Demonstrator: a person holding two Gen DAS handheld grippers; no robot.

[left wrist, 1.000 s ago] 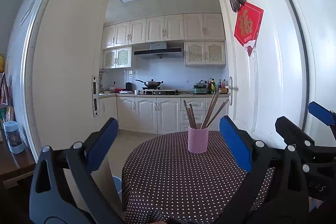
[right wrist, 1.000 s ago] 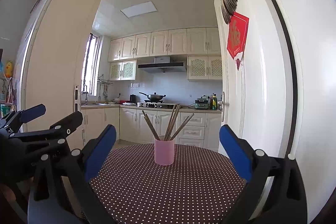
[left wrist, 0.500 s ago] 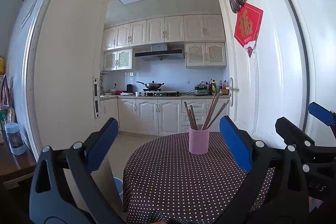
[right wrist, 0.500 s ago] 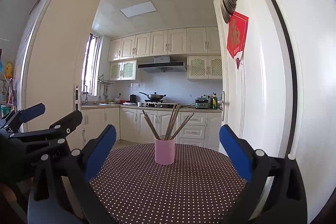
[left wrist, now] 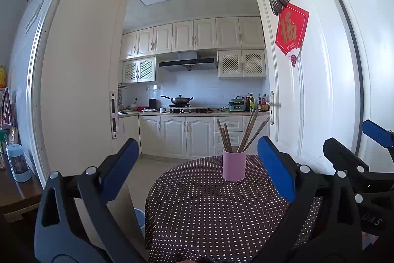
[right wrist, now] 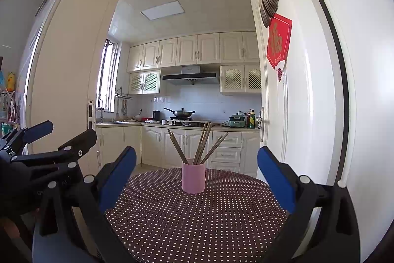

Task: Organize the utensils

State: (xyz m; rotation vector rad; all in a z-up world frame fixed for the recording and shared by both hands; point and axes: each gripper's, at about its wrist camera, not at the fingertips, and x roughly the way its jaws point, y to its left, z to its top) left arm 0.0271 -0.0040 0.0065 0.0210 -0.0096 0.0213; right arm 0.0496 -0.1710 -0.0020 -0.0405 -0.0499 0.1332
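Observation:
A pink cup (left wrist: 234,166) holding several brown chopsticks (left wrist: 248,134) stands upright on a round table with a dark polka-dot cloth (left wrist: 209,213). It also shows in the right wrist view as the pink cup (right wrist: 193,176) with chopsticks (right wrist: 204,143) on the cloth (right wrist: 187,221). My left gripper (left wrist: 198,169) is open and empty, held back from the cup at the table's near edge. My right gripper (right wrist: 197,176) is open and empty, facing the cup from the near edge. Each gripper shows at the side of the other's view.
A white door (left wrist: 307,90) with a red paper sign stands open just right of the table. A kitchen with white cabinets and a wok lies beyond. A wooden shelf with a small blue bottle (left wrist: 18,165) is at the left. A bin (left wrist: 139,216) stands below the table.
Both grippers have stayed open and almost still; the left wrist view has drifted very slightly.

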